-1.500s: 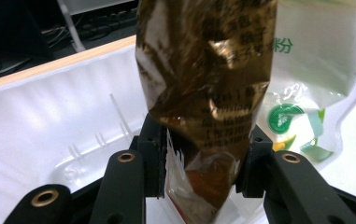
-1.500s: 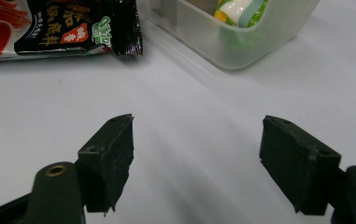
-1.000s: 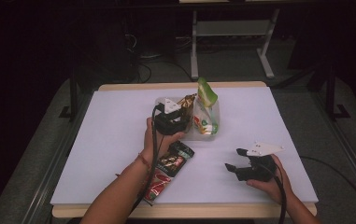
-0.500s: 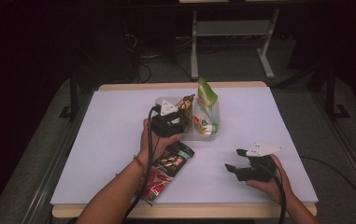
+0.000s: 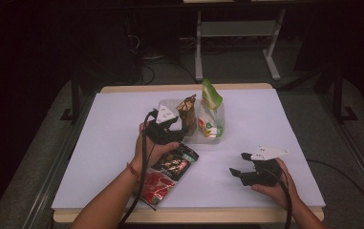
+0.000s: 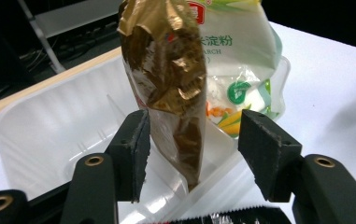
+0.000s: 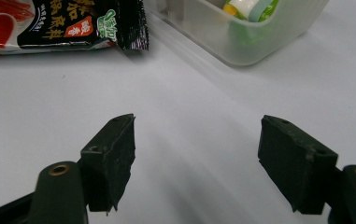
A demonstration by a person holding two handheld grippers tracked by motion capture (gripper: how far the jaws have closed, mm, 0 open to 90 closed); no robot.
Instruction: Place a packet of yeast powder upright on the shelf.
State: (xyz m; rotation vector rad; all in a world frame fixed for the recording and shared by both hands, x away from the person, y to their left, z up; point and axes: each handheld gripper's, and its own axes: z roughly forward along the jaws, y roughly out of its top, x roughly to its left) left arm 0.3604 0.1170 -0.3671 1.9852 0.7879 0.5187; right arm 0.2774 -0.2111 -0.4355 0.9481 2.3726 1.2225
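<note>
Left hand-held gripper (image 5: 182, 129), jaws apart, brackets a gold pouch (image 6: 166, 84) standing upright in the clear tray (image 6: 49, 130) beside a green-white starch bag (image 5: 209, 112); contact with the near jaw cannot be judged. Right hand-held gripper (image 5: 239, 172) rests on the desk (image 5: 294, 124), jaws wide, empty. The step appears to be loading the tray; next probably comes the black-red packet (image 5: 167, 174) lying flat on the desk.
</note>
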